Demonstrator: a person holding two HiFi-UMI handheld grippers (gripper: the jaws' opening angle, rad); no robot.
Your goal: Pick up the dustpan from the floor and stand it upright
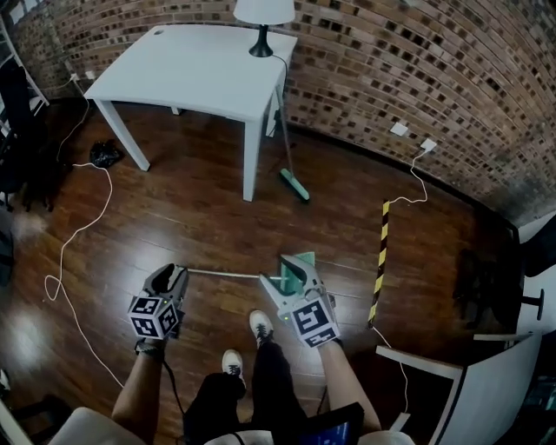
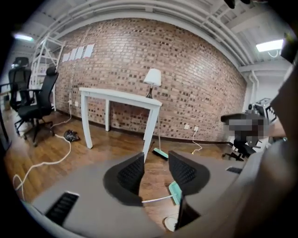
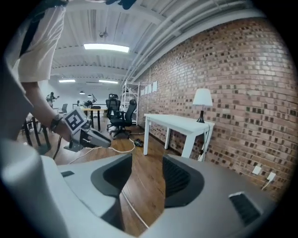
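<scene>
The dustpan lies flat on the wooden floor, its thin metal handle (image 1: pixel 226 275) running left from the green pan (image 1: pixel 305 258). My left gripper (image 1: pixel 178 272) hovers over the handle's free end, jaws open; in the left gripper view (image 2: pixel 156 169) the handle (image 2: pixel 156 200) and pan (image 2: pixel 175 192) show below the gap, untouched. My right gripper (image 1: pixel 291 268) hangs over the pan end and hides part of it. Its jaws (image 3: pixel 148 174) are open with only floor and the thin handle (image 3: pixel 135 211) beyond them.
A white table (image 1: pixel 191 69) with a lamp (image 1: pixel 263 17) stands by the brick wall, and a green-headed broom (image 1: pixel 294 184) leans at its leg. White cable (image 1: pixel 78 235) trails on the left, a yellow-black strip (image 1: pixel 380 261) lies on the right. The person's shoes (image 1: pixel 260 325) are just behind the handle.
</scene>
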